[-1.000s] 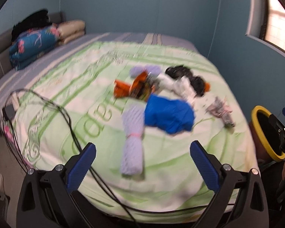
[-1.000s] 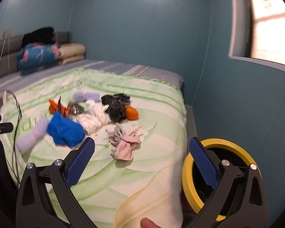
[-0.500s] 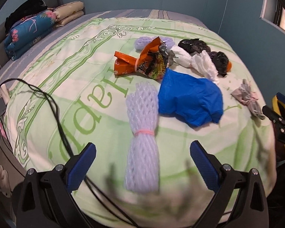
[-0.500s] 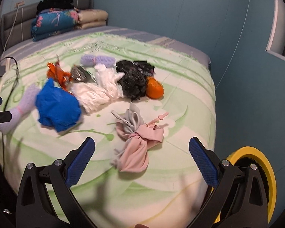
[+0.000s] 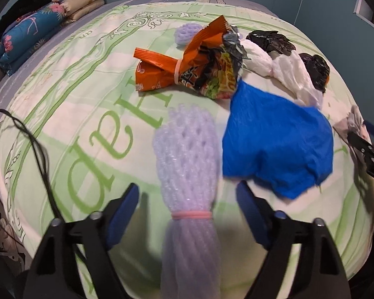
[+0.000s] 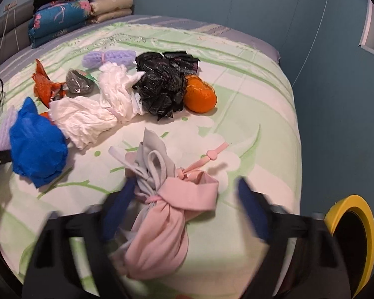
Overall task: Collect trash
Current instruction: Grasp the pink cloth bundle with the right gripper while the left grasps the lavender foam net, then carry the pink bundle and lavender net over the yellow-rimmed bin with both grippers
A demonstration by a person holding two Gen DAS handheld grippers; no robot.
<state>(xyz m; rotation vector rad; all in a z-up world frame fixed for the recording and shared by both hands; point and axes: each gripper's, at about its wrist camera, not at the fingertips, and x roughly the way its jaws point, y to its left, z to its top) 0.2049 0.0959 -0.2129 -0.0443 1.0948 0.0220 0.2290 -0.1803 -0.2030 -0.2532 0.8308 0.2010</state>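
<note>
Two hand-held grippers hang over a bed (image 5: 69,114) spread with a green-and-white quilt on which scraps of trash lie scattered. The left gripper (image 5: 187,199) has its jaws partly open, having just been closing, and a lilac foam net sleeve (image 5: 187,164) cinched by a pink rubber band (image 5: 190,215) lies lengthwise between them; a strip of quilt shows on either side, so the blue pads (image 5: 123,206) are not pressing on it. Just right of the sleeve sits a crumpled blue plastic bag (image 5: 276,144), and beyond them an orange snack wrapper (image 5: 187,67), a white bag (image 5: 286,72) and a black bag (image 5: 314,67). A black cable (image 5: 37,149) trails across the quilt's left edge. The right gripper (image 6: 184,196), its jaws likewise partly open and just narrowing, frames a pink-and-grey cloth bundle (image 6: 167,206) tied with a pink band; the left pad (image 6: 119,204) looks to be at the grey cloth, though blur makes contact uncertain, while the right pad stands clear of it. Farther up the bed lie an orange peel (image 6: 200,96), black bags (image 6: 162,82), white bags (image 6: 97,109), and the blue bag (image 6: 37,147). A yellow-rimmed bin (image 6: 349,226) stands off the bed's right corner. Folded bedding (image 6: 62,17) is stacked at the headboard.
</note>
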